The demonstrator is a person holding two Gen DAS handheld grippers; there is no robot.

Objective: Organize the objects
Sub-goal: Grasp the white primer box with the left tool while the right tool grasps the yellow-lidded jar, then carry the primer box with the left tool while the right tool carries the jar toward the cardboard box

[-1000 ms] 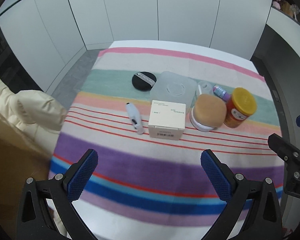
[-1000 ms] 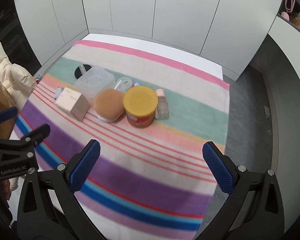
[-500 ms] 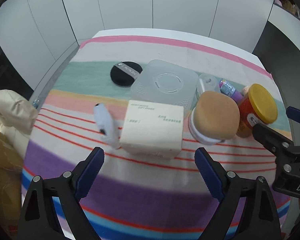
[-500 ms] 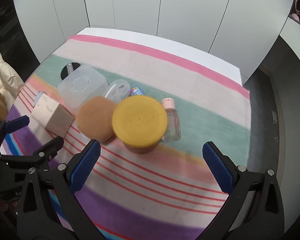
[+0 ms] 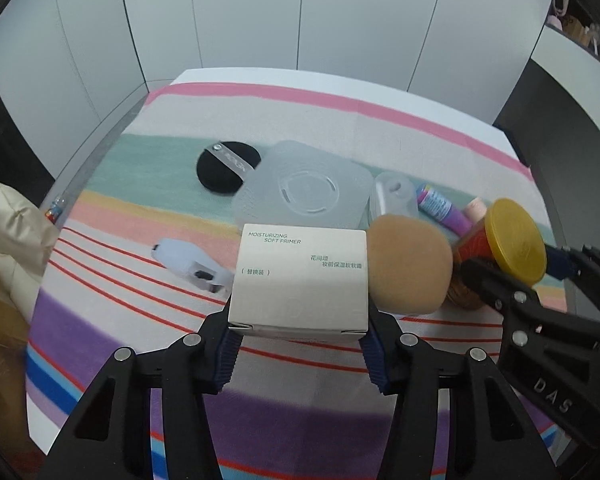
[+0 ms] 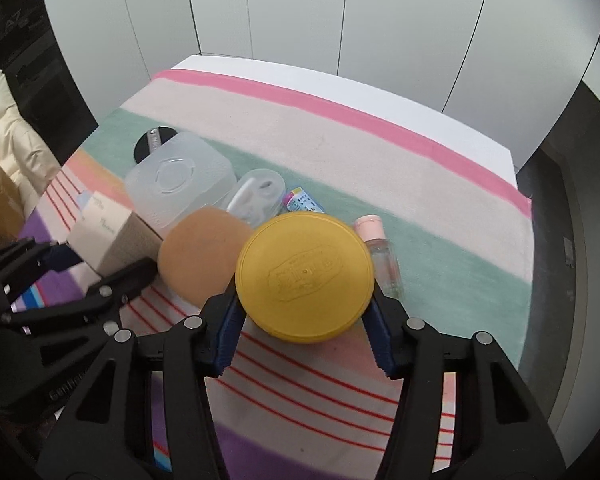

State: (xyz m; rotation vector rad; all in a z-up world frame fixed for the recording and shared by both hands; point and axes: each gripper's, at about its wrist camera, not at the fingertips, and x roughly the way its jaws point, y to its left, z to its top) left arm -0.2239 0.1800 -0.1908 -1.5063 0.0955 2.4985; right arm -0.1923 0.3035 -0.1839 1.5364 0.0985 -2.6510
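A white carton marked "soft primer" [image 5: 300, 280] stands on the striped cloth [image 5: 300, 120]. My left gripper [image 5: 299, 340] is closing on it, its blue pads against the carton's two sides. Just to its right sits a jar with a yellow lid [image 6: 304, 276]. My right gripper [image 6: 303, 334] is closing too, with its pads touching the rim of that lid. Between carton and jar lies a tan sponge puff [image 5: 408, 264], which touches both. Each gripper shows at the edge of the other's view.
Behind the carton are a clear plastic container [image 5: 304, 192], a black powder puff [image 5: 220, 170], a small clear case [image 5: 392, 196] and a purple tube [image 5: 440, 204]. A white spray bottle [image 5: 184, 260] lies left, a pink-capped bottle [image 6: 380, 252] right. A cream jacket [image 5: 8, 232] hangs beyond the left edge.
Both grippers came down and forward towards the objects. Their jaws went from wide open to closed in around the carton and the jar.
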